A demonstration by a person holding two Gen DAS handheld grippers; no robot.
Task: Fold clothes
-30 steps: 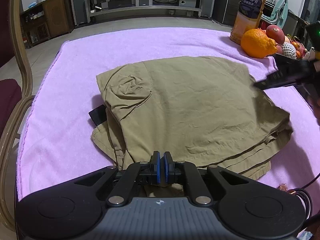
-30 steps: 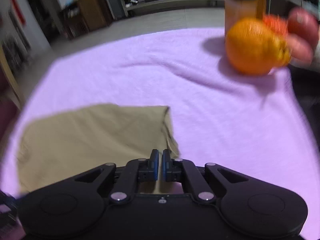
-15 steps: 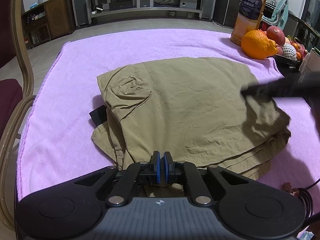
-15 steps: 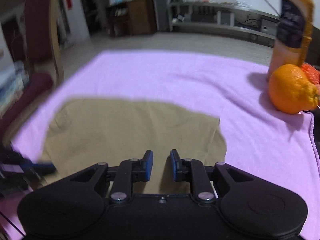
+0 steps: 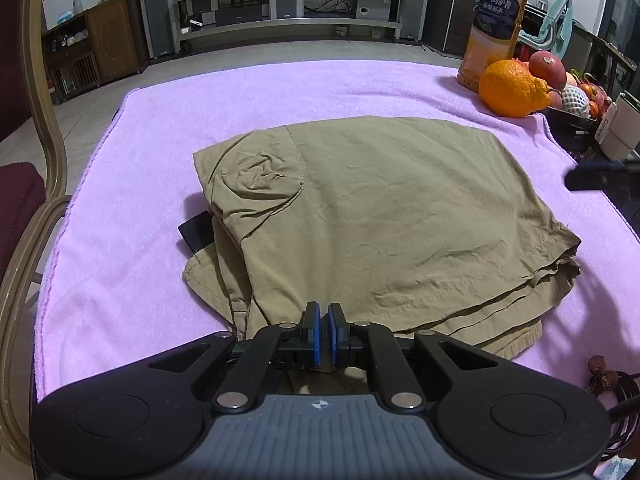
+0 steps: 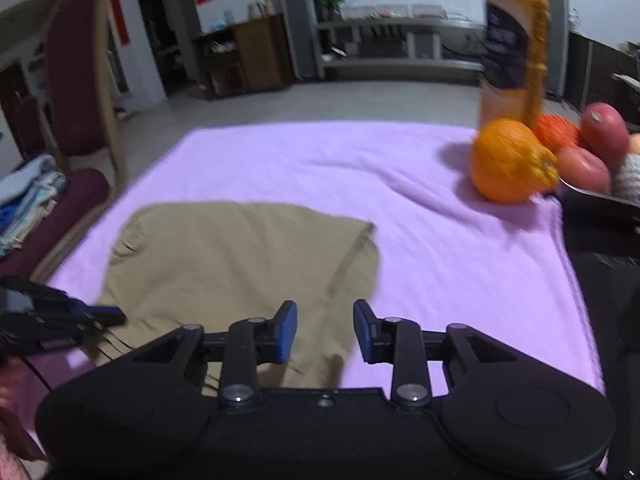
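A khaki garment (image 5: 376,216), folded into a thick rectangle, lies on the purple towel (image 5: 160,128) that covers the table. My left gripper (image 5: 323,334) is shut on the garment's near edge, with a bit of cloth between the blue pads. My right gripper (image 6: 325,332) is open and empty, raised above the garment's right near corner (image 6: 240,272). In the left wrist view the right gripper's finger shows at the far right (image 5: 596,174). In the right wrist view the left gripper shows at the left edge (image 6: 60,316).
An orange (image 5: 512,88), a juice bottle (image 5: 496,20), red fruit (image 5: 546,70) and a white cup (image 5: 618,132) stand at the table's right back. A wooden chair with a dark red seat (image 5: 20,184) stands left; folded clothes (image 6: 28,196) lie on its seat.
My right gripper has opened, let go of the garment, and drawn back to the right and up. My left gripper has stayed shut on the near edge.
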